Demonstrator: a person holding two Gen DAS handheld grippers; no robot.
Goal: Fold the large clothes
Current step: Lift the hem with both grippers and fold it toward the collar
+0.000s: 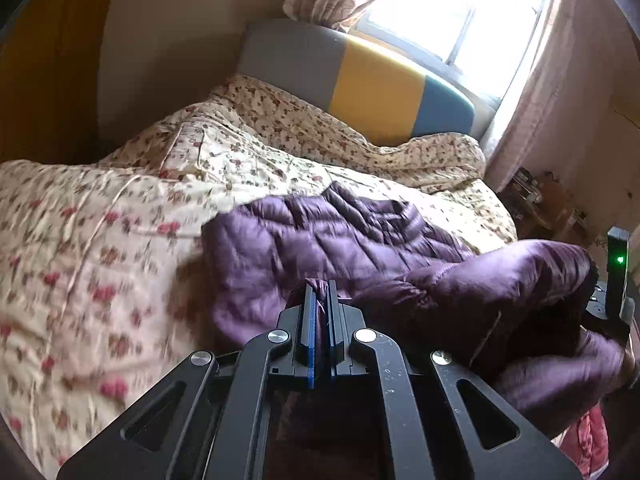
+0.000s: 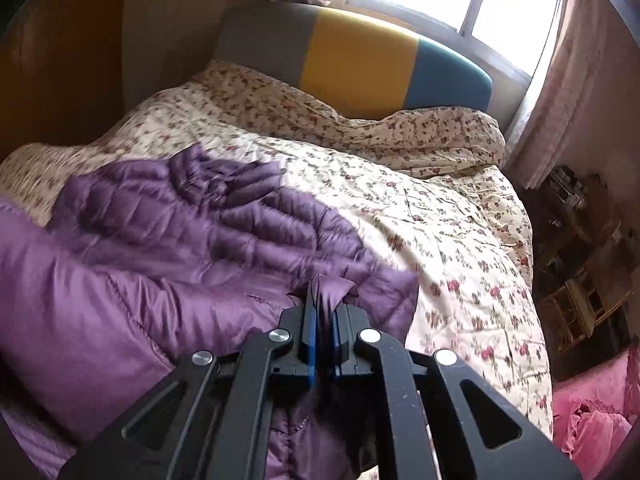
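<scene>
Purple jacket (image 2: pixel 180 232) pinched in left tongs (image 1: pixel 320 292), right tongs (image 2: pixel 325 292)

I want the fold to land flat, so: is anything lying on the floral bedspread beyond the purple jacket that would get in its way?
Nothing visible does. Both the left gripper and the right gripper are shut on the purple jacket, and the floral bedspread beyond it shows only its own wrinkles up to the bunched quilt by the headboard.

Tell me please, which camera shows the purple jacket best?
The right wrist view: the purple jacket spreads widely across the bed. The left wrist view shows a smaller, bunched part.
</scene>
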